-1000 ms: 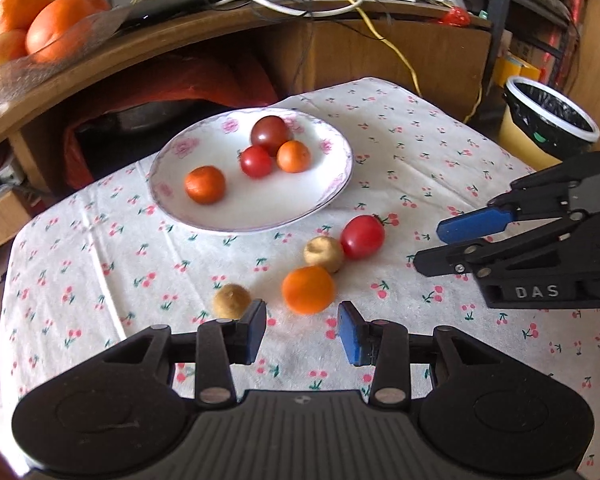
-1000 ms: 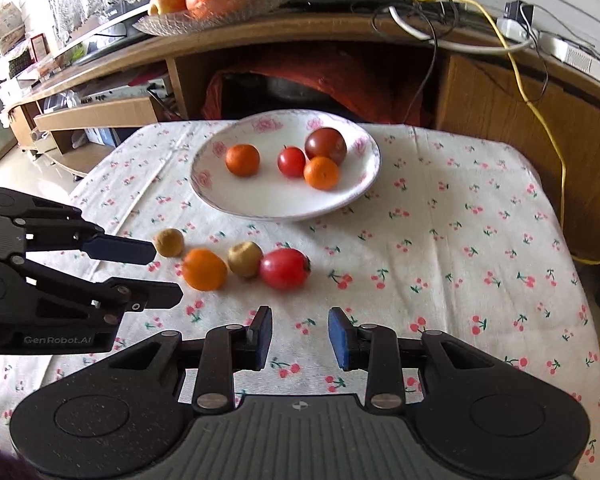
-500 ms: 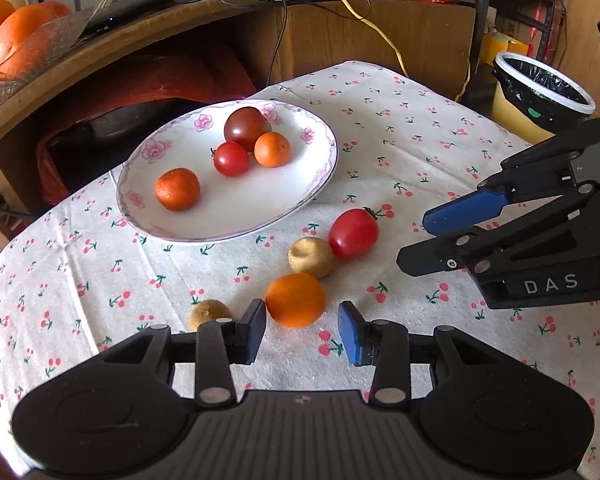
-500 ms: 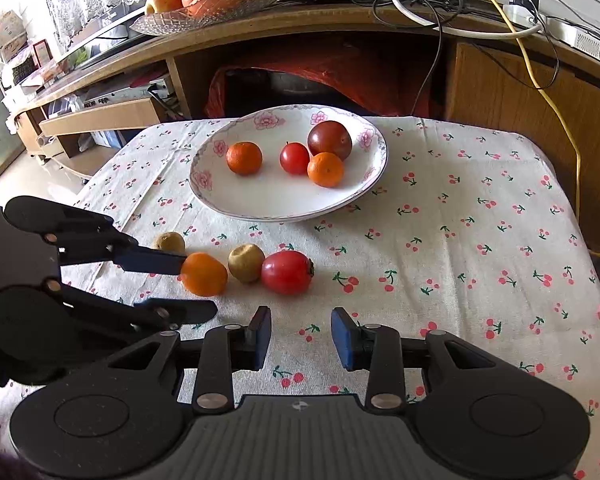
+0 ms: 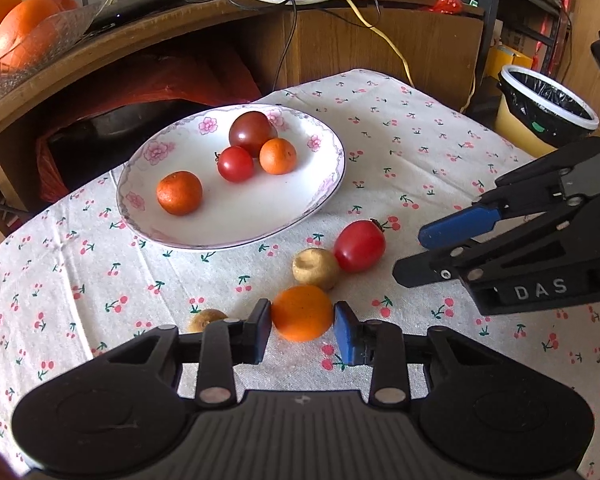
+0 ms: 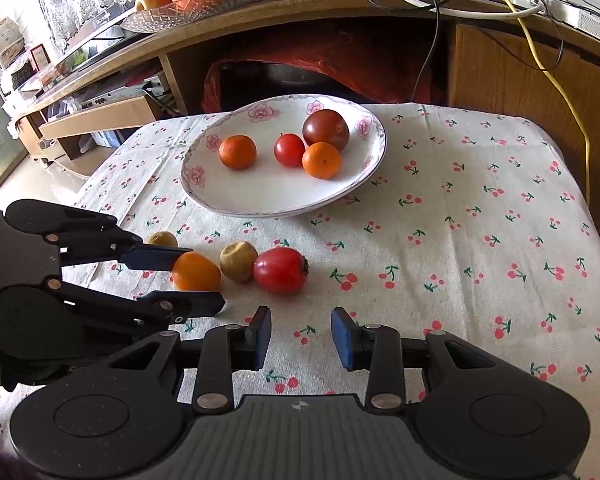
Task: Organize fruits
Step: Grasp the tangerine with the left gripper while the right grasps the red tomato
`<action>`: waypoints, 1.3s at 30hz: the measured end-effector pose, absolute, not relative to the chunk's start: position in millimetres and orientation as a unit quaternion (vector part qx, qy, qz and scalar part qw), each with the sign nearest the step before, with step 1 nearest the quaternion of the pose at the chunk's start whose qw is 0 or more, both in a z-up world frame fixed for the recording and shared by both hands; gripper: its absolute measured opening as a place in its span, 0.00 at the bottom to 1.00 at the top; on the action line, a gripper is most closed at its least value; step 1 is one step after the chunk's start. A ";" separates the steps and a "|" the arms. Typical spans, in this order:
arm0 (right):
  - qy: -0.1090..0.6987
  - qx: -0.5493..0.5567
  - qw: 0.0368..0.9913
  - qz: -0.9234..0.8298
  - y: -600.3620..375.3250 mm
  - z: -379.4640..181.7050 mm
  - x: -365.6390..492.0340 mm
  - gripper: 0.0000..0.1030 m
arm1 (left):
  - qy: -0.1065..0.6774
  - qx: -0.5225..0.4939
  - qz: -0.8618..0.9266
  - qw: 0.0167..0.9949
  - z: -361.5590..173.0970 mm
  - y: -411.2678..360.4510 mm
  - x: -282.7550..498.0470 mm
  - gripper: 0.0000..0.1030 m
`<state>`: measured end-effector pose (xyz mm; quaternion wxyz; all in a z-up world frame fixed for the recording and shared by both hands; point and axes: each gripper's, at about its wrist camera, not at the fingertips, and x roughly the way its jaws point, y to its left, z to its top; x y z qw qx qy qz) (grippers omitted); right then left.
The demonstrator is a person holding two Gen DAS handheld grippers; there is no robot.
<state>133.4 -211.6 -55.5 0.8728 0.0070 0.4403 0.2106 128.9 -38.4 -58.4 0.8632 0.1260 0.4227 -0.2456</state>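
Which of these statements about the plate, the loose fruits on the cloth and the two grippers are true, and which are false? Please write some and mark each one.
1. The plate holds four fruits. True.
2. The left gripper has the orange between its fingers. True.
3. The right gripper is shut on the red tomato. False: it is open with nothing between its fingers, and the tomato lies on the cloth ahead of it.
4. The small brown fruit lies inside the plate. False: it lies on the cloth, between the orange and the red tomato.
5. The plate is empty. False: it holds two small oranges, a red tomato and a dark tomato.
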 end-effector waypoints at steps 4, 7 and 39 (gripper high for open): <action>0.433 0.007 0.875 0.215 -210.9 -54.9 136.8 0.35 | 0.427 0.128 -0.247 0.860 -56.9 -35.3 126.1 0.41; 0.426 -0.001 0.877 0.224 -205.9 -54.6 138.1 0.35 | 0.429 0.129 -0.249 0.859 -56.0 -33.0 123.1 0.41; 0.408 -0.034 0.880 0.241 -193.8 -62.1 144.1 0.28 | 0.416 0.126 -0.250 0.865 -57.7 -29.8 125.4 0.41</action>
